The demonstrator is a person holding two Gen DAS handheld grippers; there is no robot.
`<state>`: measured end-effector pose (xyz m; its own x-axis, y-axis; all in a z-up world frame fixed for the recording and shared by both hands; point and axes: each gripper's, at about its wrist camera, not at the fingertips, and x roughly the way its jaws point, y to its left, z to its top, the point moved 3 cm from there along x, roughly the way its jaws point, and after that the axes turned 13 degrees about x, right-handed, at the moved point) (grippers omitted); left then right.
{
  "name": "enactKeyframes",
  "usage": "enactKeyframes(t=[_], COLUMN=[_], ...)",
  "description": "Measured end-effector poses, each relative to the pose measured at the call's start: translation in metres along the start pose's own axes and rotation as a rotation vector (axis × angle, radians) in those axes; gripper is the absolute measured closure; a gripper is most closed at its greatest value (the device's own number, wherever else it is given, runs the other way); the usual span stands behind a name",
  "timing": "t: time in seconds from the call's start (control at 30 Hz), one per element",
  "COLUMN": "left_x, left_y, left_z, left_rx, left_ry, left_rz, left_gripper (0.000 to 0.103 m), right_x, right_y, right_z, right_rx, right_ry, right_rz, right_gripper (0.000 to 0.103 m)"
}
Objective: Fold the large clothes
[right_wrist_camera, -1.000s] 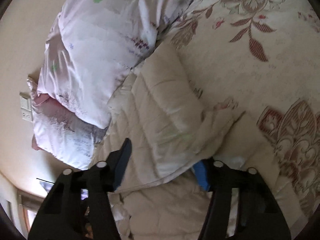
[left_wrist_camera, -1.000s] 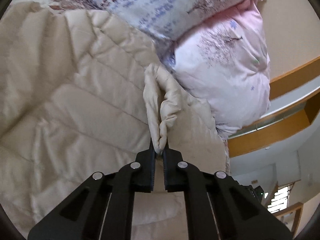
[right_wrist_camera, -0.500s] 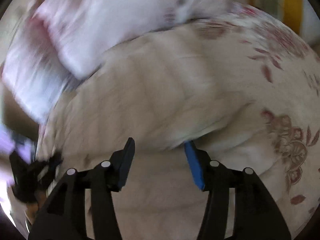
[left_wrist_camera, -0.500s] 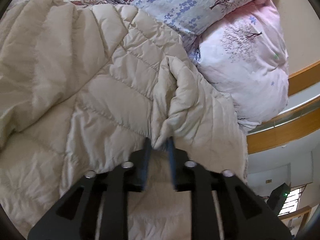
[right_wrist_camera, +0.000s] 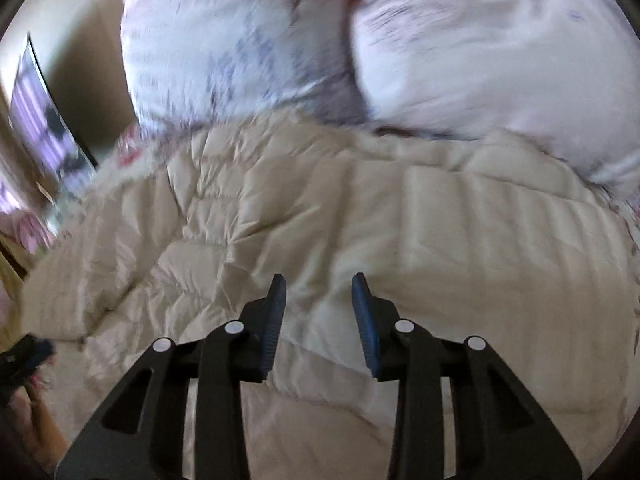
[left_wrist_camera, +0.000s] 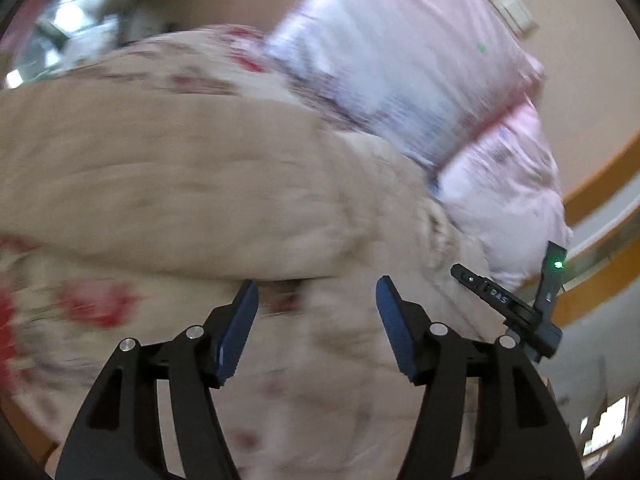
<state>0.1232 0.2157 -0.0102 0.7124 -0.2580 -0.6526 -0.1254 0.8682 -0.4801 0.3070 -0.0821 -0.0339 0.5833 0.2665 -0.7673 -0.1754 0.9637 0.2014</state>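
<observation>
Bed (left_wrist_camera: 60,328) with a red-flowered sheet fills both views; all places below are given from the jacket. Both views are motion-blurred, the left more so.

One beige quilted jacket (right_wrist_camera: 320,208) lies spread across the sheet, bunched and creased, one flap lying over its left part in the right wrist view. In the left wrist view it shows as a broad beige mass (left_wrist_camera: 168,184).

Two pillows beyond the jacket's far edge, touching it: one white with blue-purple print (right_wrist_camera: 224,40), one pale pink (right_wrist_camera: 480,48). A wall rises behind them.

Two grippers, one per hand. Left gripper (left_wrist_camera: 316,300) hangs over the jacket's near edge where the flowered sheet shows; jaws wide and opening, nothing between the pads. Right gripper (right_wrist_camera: 318,296) is above the jacket's middle panel; jaws at a moderate gap and closing, cloth below them but not pinched as far as the frame shows. A black piece of the other gripper shows to the right in the left wrist view.

Step in hand, as judged: between folds, neither gripper carrying cloth, both moving to new holds.

Next move likely calls for each gripper to drop onto an edge or corner, pinch through the puffy quilting, then lift together. Thick fill may slip from a shallow bite.
</observation>
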Motion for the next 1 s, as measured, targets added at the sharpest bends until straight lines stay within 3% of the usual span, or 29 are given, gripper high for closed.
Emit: enactKeyframes(t=[0.1,0.17,0.3,0.43,0.63,0.73,1.0], left_x=[-0.017,-0.024,-0.030,-0.035,-0.045,-0.047,-0.059], left_y=[0.036,0.053,0.082,0.103,0.131,0.147,0.174], left_z=[-0.008,-0.010,-0.013,-0.016,-0.006,-0.007,-0.009], left_rx=[-0.095,-0.146,-0.272,-0.402,-0.533,-0.613,-0.716], left_ry=[-0.021,-0.035,-0.070,-0.126,-0.229,-0.257,-0.326], left_rz=[0.023,0.035,0.035,0.007,0.057,0.066,0.070], left_gripper=[0.042,0.042,0.042,0.042,0.042,0.054,0.060], right_x=[0.027,0.020,-0.014,-0.046,-0.066,-0.074,-0.086], right_y=[0.020,0.023,0.013,0.004,-0.006,-0.009,-0.022], right_z=[-0.008,-0.007,-0.004,-0.007,-0.016,-0.020,-0.029], right_rx=[-0.085,-0.066,0.057,0.091,0.126,0.120,0.101], right_ry=[0.049,0.039,0.033,0.003,0.019,0.015,-0.001], right_rz=[-0.089,-0.077,0.066,0.129,0.192,0.203,0.221], right_gripper=[0.068,0.066,0.033,0.031,0.031,0.031,0.031])
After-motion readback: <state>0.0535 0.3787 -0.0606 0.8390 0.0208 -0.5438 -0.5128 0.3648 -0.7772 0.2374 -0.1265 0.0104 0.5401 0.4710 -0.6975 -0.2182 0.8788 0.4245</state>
